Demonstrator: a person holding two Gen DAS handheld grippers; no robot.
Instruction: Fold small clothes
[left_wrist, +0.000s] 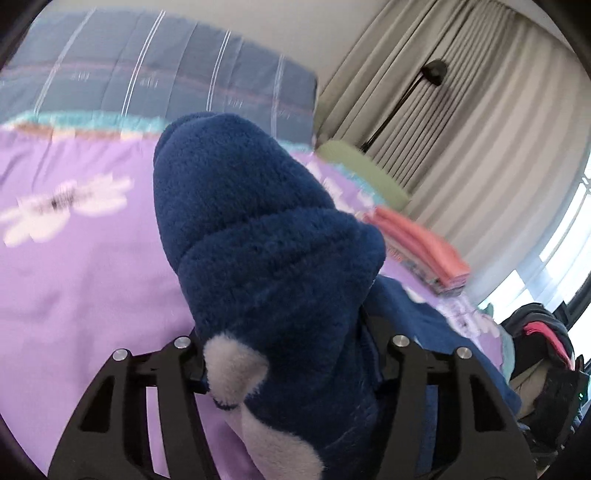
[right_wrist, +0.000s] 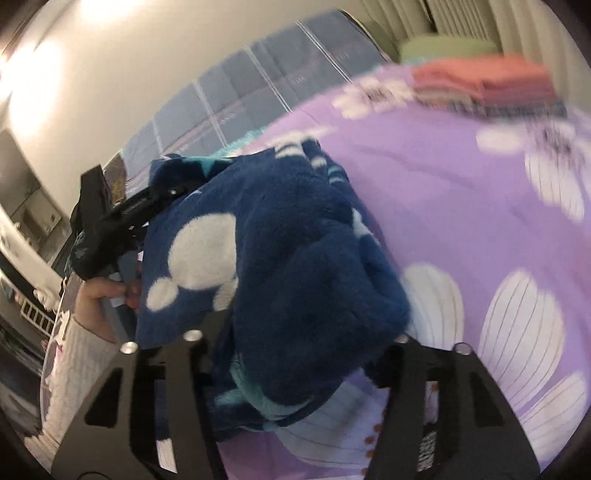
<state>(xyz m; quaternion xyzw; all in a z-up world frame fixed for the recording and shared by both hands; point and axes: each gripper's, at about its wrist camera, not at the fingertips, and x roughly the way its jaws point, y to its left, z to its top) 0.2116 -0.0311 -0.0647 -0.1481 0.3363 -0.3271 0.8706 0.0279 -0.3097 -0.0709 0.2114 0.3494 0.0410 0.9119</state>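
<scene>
A navy fleece garment (left_wrist: 258, 240) with white mouse-head shapes hangs bunched over my left gripper (left_wrist: 291, 369), which is shut on it; the cloth hides the fingertips. In the right wrist view the same garment (right_wrist: 295, 251) is draped over my right gripper (right_wrist: 299, 354), also shut on it, fingertips hidden. The left gripper (right_wrist: 122, 214) shows at the left of that view, clamped on the garment's far edge, with a hand behind it. The garment is held above a purple bedspread (left_wrist: 74, 277) with white flowers.
A stack of folded pink and coral clothes (left_wrist: 421, 247) lies on the bed's far side, also in the right wrist view (right_wrist: 487, 81). A blue striped pillow (left_wrist: 147, 74) and a green cushion (left_wrist: 362, 170) lie at the head. Beige curtains (left_wrist: 480, 110) hang behind.
</scene>
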